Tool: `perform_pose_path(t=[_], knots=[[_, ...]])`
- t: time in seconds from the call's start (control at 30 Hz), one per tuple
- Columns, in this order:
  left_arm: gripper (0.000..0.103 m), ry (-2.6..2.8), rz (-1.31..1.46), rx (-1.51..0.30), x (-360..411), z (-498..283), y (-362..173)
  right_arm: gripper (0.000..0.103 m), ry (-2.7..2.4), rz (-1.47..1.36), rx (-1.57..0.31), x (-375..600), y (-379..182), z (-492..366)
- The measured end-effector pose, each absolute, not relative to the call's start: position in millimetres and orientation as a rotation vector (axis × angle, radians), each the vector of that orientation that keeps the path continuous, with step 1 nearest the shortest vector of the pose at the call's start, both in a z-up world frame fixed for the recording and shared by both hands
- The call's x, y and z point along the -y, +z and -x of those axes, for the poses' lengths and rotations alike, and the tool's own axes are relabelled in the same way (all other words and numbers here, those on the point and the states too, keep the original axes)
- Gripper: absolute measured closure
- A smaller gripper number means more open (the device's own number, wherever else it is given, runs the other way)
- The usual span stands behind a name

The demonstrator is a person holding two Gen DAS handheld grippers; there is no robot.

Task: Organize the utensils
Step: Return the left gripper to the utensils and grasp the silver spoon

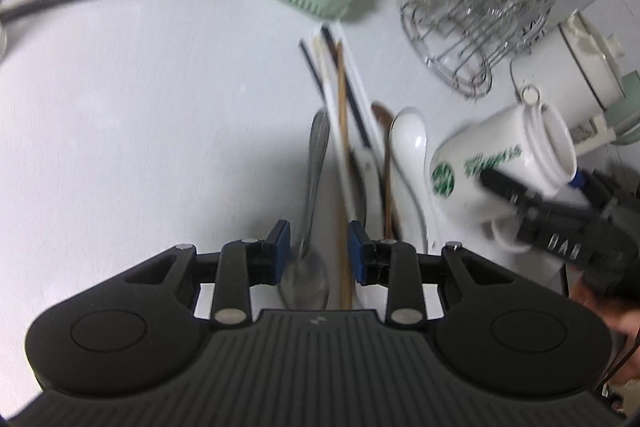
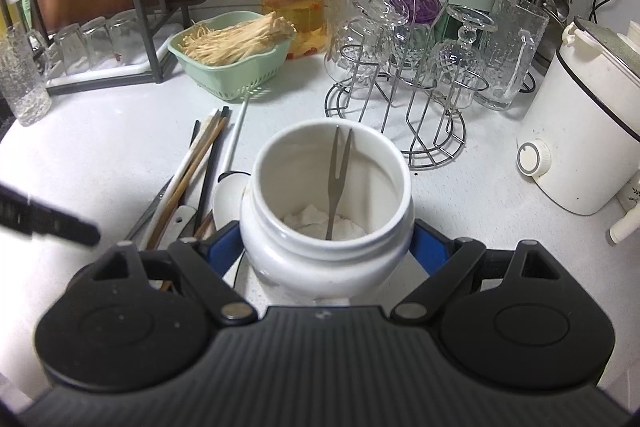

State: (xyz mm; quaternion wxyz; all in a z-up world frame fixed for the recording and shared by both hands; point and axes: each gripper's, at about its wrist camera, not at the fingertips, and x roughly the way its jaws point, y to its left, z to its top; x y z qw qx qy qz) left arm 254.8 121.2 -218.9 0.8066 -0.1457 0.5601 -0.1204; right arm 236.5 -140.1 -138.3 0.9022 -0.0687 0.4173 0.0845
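At the bottom centre of the left wrist view, the left gripper (image 1: pixel 318 253) hangs over a loose pile of utensils (image 1: pixel 352 147) on the pale counter (image 1: pixel 140 107), its blue pads partly open with a metal spoon (image 1: pixel 306 267) and a wooden chopstick (image 1: pixel 343 187) in the gap; the pads do not look pressed on either, so nothing is held yet. At the right of that frame and the centre of the right wrist view, the right gripper (image 2: pixel 326 247) is clamped on the neck of a white jar (image 2: pixel 326 227), which sits tilted toward the pile and already holds a two-pronged fork (image 2: pixel 336 183) leaning on its inner wall. The step in hand looks like picking the next utensil for the jar. To do it well, I would choose one item, since two lie between the pads: centre on the spoon's handle just above its bowl, keep the chopstick outside the pad, and close only when the pads straddle the handle squarely. The white ceramic spoon (image 1: pixel 408 143) and the other chopsticks lie touching in the pile, so a slow lift should avoid dragging them. The jar mouth should stay steady and facing the pile.
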Motion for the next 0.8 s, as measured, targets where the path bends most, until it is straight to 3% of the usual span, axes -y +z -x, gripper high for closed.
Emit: perform_pose_path(t=[0.8], knots=[[0.072, -0.08, 0.763, -1.29, -148, -226, -258, 0.013, 0.16, 0.142, -0.865, 139, -138, -236]])
